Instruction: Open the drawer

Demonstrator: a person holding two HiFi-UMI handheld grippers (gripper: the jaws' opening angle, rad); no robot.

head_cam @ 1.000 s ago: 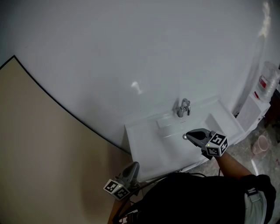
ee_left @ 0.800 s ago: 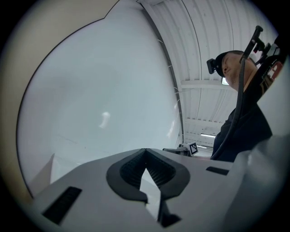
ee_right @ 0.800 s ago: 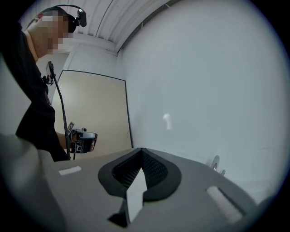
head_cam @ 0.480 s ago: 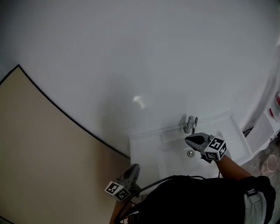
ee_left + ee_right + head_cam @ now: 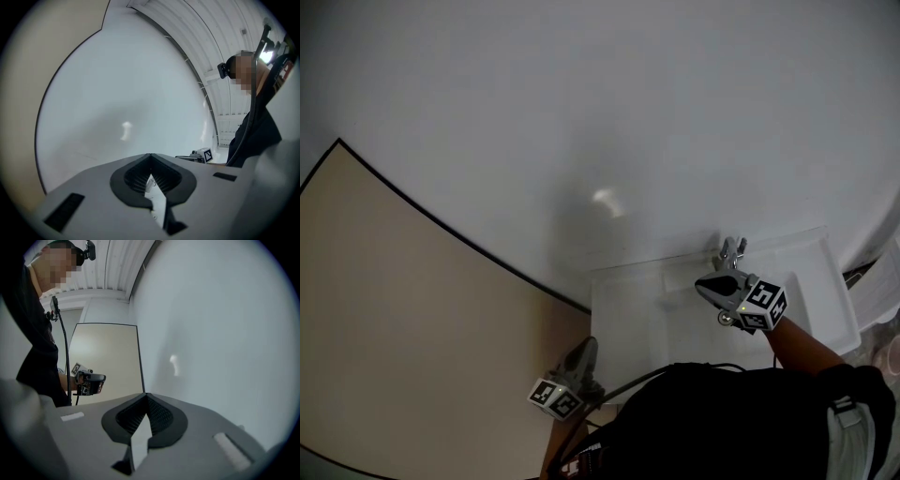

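Quick slide across the sink [image 5: 825, 281] for the right claw [image 5: 703, 285]: over mid-basin a second ago, now tucked just below the faucet [image 5: 731, 251], which sits at one o'clock from the tips. Pressed together, nothing pinched, only air and wall ahead.

Travel as well for the left claw [image 5: 586, 349], carried level and now parked at seven o'clock of the head view, just off the sink's left corner and beside the beige panel [image 5: 394, 309]. Pressed together too, empty, facing nothing but white wall [image 5: 117, 93].

Whole head view swung along with them, the sink pushed over toward four o'clock of the frame.

Meaning for the task: travel only, by the look of it. No handle reached, nothing gripped, no drawer budged.

And the drawer? Not in sight in any view. Best guess: under the sink, down toward six o'clock from both claws, hidden behind the person's dark top [image 5: 722, 422]. No way of telling how near.

Both claws aimed at the wall rather than downward, so probably a drop and a re-aim needed before any pull, plus a spreading of one claw to take a handle.
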